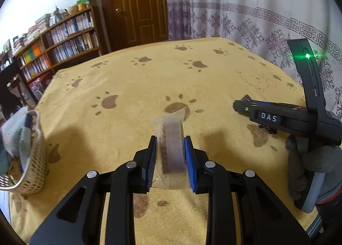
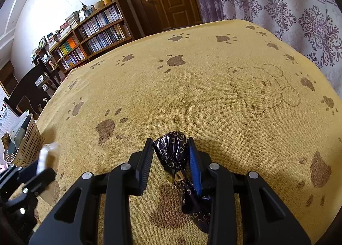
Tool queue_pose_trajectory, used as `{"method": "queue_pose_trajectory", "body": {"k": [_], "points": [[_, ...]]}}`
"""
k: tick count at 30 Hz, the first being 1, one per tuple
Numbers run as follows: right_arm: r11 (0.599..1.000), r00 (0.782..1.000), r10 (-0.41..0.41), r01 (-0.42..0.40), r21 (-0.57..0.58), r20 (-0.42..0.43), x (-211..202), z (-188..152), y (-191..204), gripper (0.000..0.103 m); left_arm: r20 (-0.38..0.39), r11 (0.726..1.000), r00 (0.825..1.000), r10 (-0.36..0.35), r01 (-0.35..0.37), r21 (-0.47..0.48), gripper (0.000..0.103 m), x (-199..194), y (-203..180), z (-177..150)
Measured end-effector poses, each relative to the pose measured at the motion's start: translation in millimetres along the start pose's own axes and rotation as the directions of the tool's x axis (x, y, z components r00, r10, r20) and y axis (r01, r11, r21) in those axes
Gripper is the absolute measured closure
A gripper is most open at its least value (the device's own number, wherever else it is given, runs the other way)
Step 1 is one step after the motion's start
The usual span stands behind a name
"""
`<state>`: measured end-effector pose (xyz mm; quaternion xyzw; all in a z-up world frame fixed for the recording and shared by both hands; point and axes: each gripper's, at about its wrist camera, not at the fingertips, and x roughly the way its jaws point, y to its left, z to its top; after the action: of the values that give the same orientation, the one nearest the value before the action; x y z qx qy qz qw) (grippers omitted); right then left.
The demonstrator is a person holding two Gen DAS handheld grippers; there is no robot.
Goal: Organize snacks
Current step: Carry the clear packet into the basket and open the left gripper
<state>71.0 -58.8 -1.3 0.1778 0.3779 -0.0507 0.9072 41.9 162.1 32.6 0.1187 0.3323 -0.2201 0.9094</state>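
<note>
Left wrist view
Left gripper [image 1: 170, 153]: jaws clamped on a clear-wrapped snack bar [image 1: 171, 144], held above the desk, wrapper end sticking out forward.
Basket [image 1: 32, 159]: far left at the desk edge, cream perforated plastic, already holds packets; well apart from your bar.
Step in hand: looks like carry to basket. Keep the squeeze steady, the film looks slippery; swing left, come over the rim from above, don't clip the wall.
Right gripper [image 1: 252, 112]: off to the right, low over the paw-print cloth [image 1: 139, 86], gloved hand [image 1: 307, 170] on its handle.
Room: middle of the desk bare, leftward path free. Basket sits near the left edge, so a hard nudge could tip it off.

Right wrist view
Right gripper [image 2: 171, 148]: jaws closed on a dark foil-wrapped candy [image 2: 173, 148], twisted tail hanging down behind the pads.
Left gripper [image 2: 36, 172]: lower left, blurred, between you and the basket [image 2: 27, 144].
Advice: let the left side go first, both heading to one basket will crowd.
Edges: curtain [image 2: 299, 9] side right, bookshelf [image 2: 96, 28] past the far left corner; plenty of open cloth ahead.
</note>
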Motion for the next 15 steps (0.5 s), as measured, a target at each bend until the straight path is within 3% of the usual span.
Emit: {"method": "queue_pose_trajectory", "body": {"k": [15], "points": [[1.0,1.0,0.001,-0.001,-0.004,0.003,-2,1,2,0.07,0.071,0.996,0.993,0.091,-0.089,-0.029,0.077,-34,30,2]]}}
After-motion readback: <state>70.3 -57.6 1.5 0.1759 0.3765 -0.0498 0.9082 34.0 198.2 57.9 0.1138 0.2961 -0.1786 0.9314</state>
